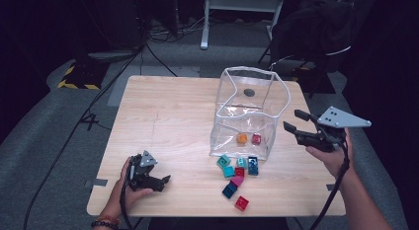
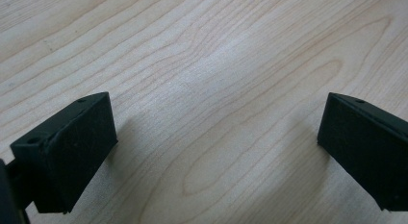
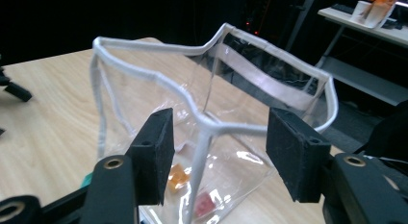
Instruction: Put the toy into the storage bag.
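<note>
Your left gripper (image 1: 165, 180) rests low on the table (image 1: 163, 116) at about 8 o'clock, jaws spread wide, only bare wood between them. At table centre, toward 1 o'clock, stands the clear bag (image 1: 247, 111), mouth up, an orange block (image 1: 242, 138) and a red block (image 1: 256, 138) inside. Loose blocks (image 1: 237, 173) lie just at its 6 o'clock. Your right gripper (image 1: 295, 120) hangs at 3 o'clock beside the bag's rim, jaws apart, gripping nothing.

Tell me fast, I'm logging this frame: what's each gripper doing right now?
Left gripper: open, holding nothing, low over the bare table.
Right gripper: open, holding nothing, beside the clear bag.
</note>
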Demonstrator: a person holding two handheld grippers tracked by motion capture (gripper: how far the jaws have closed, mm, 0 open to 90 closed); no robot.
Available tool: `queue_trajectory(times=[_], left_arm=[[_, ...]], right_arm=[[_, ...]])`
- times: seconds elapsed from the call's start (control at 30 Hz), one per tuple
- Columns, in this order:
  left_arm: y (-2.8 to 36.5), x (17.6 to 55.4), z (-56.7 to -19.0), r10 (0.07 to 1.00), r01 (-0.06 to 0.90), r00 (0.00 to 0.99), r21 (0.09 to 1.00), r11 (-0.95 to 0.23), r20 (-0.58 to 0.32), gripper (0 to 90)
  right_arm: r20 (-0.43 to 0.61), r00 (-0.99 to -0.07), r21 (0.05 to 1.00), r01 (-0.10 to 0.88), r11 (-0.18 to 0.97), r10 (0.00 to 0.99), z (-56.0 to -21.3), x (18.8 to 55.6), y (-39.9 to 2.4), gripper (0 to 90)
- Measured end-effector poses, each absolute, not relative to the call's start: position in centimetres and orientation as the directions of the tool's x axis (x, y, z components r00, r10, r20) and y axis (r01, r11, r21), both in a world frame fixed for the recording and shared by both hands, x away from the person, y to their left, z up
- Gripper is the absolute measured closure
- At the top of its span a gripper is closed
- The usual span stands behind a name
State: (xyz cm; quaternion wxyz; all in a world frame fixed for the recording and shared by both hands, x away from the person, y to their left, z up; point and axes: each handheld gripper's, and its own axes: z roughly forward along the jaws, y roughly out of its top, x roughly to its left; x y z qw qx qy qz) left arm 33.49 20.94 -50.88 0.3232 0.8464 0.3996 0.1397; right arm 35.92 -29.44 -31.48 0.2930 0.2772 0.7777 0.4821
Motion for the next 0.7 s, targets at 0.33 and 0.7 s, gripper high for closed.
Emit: queue_trajectory(times=[0.33, 0.7], left_arm=[[20.9, 33.5, -50.9, 0.767, 0.586, 0.642, 0.659, -0.472, -0.022, 0.3], [20.9, 33.5, -50.9, 0.767, 0.586, 0.642, 0.659, -0.472, -0.022, 0.3]], right_arm=[[-0.158, -0.708, 0.899, 0.186, 0.398, 0.688, -36.1, 33.3, -29.4, 43.8], [-0.061, -0.764, 0.847, 0.301, 0.438, 0.642, -43.7, 32.5, -27.5, 42.2]])
